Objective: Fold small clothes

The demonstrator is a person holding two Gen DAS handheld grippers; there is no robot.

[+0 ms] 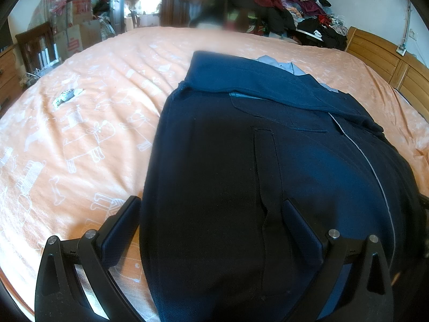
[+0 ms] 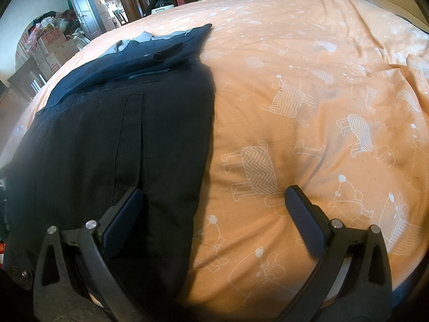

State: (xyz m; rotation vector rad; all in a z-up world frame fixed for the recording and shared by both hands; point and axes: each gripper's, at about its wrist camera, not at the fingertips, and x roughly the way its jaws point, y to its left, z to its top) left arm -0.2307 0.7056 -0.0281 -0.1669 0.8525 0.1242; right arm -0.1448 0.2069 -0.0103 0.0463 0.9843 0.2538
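You have one dark navy garment (image 1: 268,161) spread lengthwise on the orange bed sheet (image 1: 80,134), its far end already doubled back so a pale grey lining shows at the edge. It looks like trousers or a skirt with a stitched pocket panel, though you cannot tell for certain.

Your left gripper (image 1: 211,212) hovers over the near end with its jaws spread wide, one finger beside the cloth's left edge and the other above the fabric; nothing is held. Your right gripper (image 2: 213,201) is just as wide and empty, straddling the garment's right edge, one finger over the navy cloth and the other over bare sheet.

By the look of it, you are between folds, lining up on the near hem. The next move likely calls for lowering both sets of jaws onto the two near corners, pinching all layers, and carrying them evenly toward the far end.

Count: one garment on the bed, two grippers, one small wrapper (image 1: 67,96) on the sheet, well apart.
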